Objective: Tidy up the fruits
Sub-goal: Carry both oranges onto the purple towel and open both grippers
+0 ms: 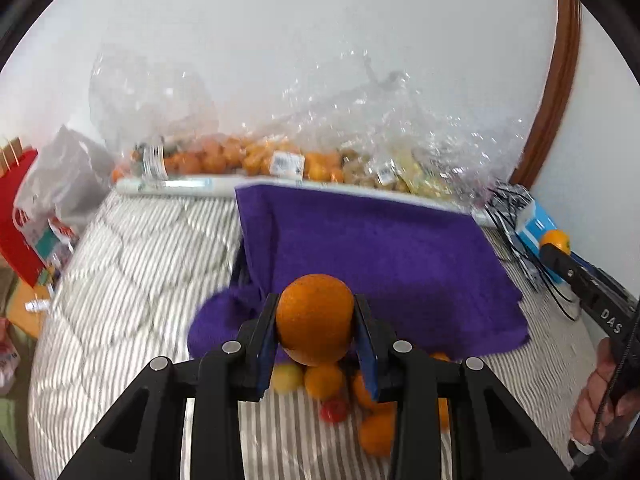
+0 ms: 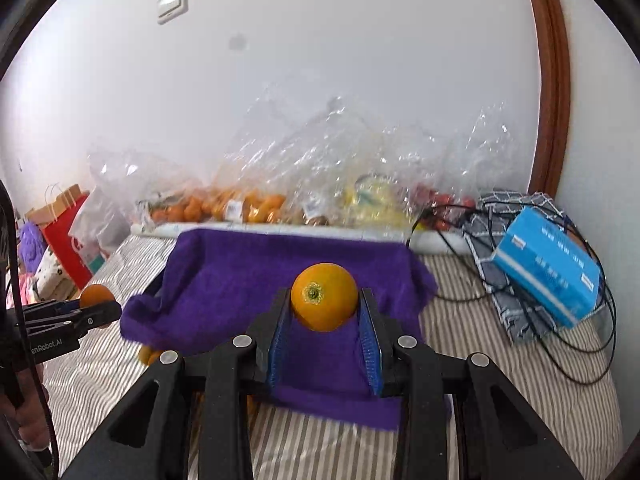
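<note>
Each gripper is clamped on an orange: the left gripper [image 1: 315,322] on one orange [image 1: 315,318], the right gripper [image 2: 325,304] on another [image 2: 324,297], both above a purple towel [image 2: 288,280]. Loose fruit [image 1: 324,380] lies on the striped bedding [image 1: 132,264]; bagged fruit [image 2: 240,206] lines the wall beyond, cables [image 2: 560,320] and a blue box [image 2: 548,266] at right.

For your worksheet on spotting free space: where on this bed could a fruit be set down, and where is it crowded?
Free: the striped bedding between the purple towel and the red bag; a narrower strip between the towel and the blue box. Crowded: loose fruit under the towel's near edge, plastic bags of fruit along the wall, and cables around the box.
</note>
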{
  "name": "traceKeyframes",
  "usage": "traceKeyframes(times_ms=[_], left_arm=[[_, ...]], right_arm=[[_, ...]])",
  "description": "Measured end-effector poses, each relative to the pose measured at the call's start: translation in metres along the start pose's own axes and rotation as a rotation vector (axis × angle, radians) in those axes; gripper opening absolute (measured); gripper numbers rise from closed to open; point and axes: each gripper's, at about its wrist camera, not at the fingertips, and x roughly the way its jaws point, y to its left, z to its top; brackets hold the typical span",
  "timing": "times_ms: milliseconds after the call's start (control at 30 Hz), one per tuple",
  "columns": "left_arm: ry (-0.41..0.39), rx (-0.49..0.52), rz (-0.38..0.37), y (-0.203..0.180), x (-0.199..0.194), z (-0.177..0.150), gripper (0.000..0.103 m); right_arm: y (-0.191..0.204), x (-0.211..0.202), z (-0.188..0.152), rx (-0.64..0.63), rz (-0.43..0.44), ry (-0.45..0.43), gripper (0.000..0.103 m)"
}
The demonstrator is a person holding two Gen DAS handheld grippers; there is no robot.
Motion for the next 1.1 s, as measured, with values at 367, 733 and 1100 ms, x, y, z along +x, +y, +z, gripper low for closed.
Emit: traceKeyframes(times_ms=[367,733,1100], left_arm=[[-0.004,-0.013,-0.038,-0.006,0.054,0.024,0.033],[0.065,-0.008,-0.022,-0.005,0.101,0.02,0.033],[0.098,-0.001,-0.032,-0.005,0.118,0.012,0.033]], right_arm=[[-0.01,0.053,0.016,0.011,-0.019,0.024,0.033],[-0.024,0.111,-0.005,0.036,-0.014,0.15,0.033],[-0.016,0.128,-0.021,0.029,0.002,0.187,0.033]])
